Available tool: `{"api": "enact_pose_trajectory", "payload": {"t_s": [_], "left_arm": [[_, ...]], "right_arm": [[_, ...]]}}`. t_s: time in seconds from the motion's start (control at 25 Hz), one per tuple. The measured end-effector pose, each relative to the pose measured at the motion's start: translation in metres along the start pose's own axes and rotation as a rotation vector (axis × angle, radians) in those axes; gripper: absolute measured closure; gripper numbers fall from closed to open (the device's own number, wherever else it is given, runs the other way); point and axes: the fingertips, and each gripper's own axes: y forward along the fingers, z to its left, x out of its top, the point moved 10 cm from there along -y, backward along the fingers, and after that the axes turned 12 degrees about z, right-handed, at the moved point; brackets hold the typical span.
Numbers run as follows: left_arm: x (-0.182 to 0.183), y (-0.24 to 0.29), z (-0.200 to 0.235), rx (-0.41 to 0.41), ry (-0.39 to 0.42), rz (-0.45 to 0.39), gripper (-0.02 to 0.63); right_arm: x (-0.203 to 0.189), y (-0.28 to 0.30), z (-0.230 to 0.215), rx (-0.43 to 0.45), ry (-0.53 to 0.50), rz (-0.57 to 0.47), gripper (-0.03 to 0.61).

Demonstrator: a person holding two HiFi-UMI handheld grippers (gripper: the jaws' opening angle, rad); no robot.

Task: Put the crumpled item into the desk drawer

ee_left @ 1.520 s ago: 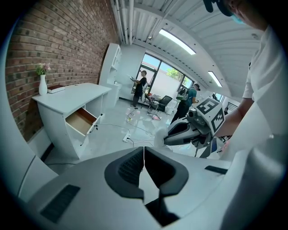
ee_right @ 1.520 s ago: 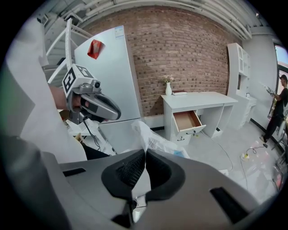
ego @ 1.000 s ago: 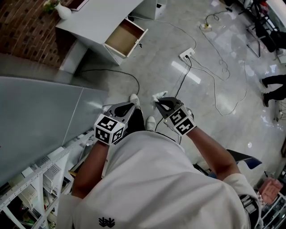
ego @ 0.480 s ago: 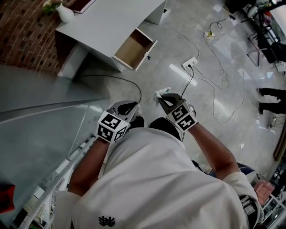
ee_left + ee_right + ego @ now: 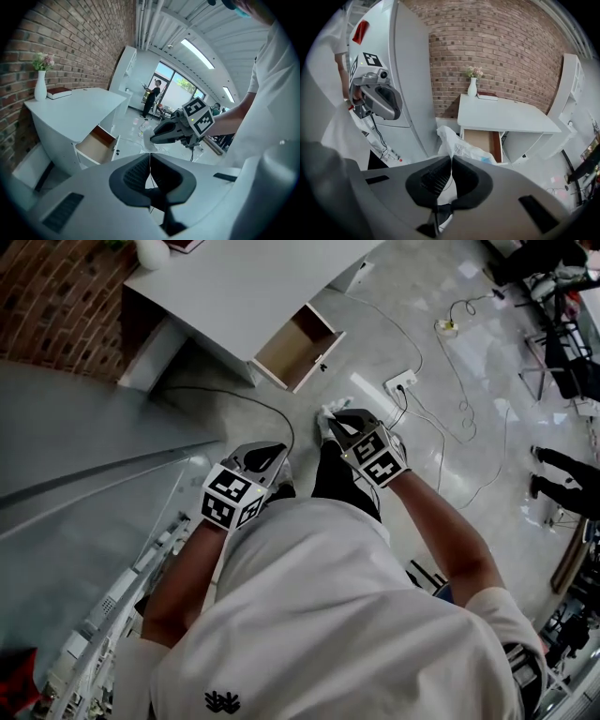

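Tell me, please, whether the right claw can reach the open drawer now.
Probably not yet. The drawer stands open and unblocked, but a stretch of floor separates it from the right claw, shut on the crumpled plastic bag; stepping closer seems needed.

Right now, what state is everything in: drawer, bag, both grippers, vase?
Drawer: open, nothing visible inside.
Bag: crumpled, gripped, not yet in drawer.
Right gripper: shut on bag.
Left gripper: shut, empty.
Vase: upright on desk.

Glossy polished floor (image 5: pixel 244 427), rough brick wall (image 5: pixel 56 296), smooth matt desk (image 5: pixel 244 287), wood-lined drawer (image 5: pixel 295 338), crinkly plastic crumpled item (image 5: pixel 457 143)
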Motion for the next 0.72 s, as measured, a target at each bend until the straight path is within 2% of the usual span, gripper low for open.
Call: {"api": "enact_pose_trajectory", "payload": {"t_s": [0.2,0.36,0.72], "left_arm": [[0.009,0.006,0.023,0.045,-0.044,-0.008,0.589],[0.024,0.022,0.049,0.100,-0.115,-0.006,0.589],[0.103,0.098,0.079,0.182,-0.243,-0.012,0.589]], "right_arm": [[0.023,0.038,-0.042,0.002,-0.085,0.010,0.546],[0.038,0.081,-0.086,0.023,-0.150,0.025,0.546],[0.047,0.185,-0.220,0.052,-0.315,0.079,0.546]]}}
